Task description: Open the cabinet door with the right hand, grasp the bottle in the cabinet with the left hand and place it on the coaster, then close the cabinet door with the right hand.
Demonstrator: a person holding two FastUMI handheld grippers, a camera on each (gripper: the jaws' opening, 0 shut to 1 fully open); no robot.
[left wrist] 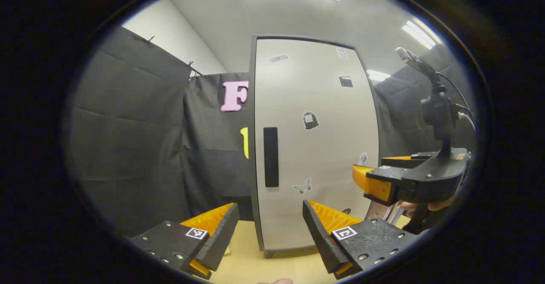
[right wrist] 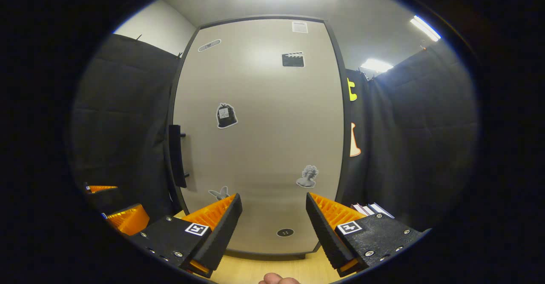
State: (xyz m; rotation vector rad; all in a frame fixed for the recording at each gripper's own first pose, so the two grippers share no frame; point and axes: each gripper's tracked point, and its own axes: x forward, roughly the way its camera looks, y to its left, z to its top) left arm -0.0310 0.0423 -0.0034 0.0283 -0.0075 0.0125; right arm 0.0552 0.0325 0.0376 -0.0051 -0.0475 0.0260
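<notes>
Black-draped booth, wooden tabletop (left wrist: 247, 262), cabinet door (right wrist: 259, 139) shut; opening step pending; right gripper (right wrist: 272, 220) and left gripper (left wrist: 270, 228) fingers wide, empty; next, reach for black handle (right wrist: 175, 155)

The cabinet door (right wrist: 259, 135) is closed, so whatever is inside is hidden. In the right gripper view the door's bottom edge runs behind the right gripper (right wrist: 272, 224), and its handle (right wrist: 175, 156) is seen edge-on, its face turned away. The stickers (right wrist: 226, 116) are too small to make out in detail. At the right, books (right wrist: 369, 208) poke out from behind a finger, mostly covered. The left gripper (right wrist: 111, 209) is cut off at the left rim, so its jaw gap cannot be judged there. In the left gripper view, a hand (left wrist: 419, 206) under the right gripper (left wrist: 374, 175) is mostly hidden.
</notes>
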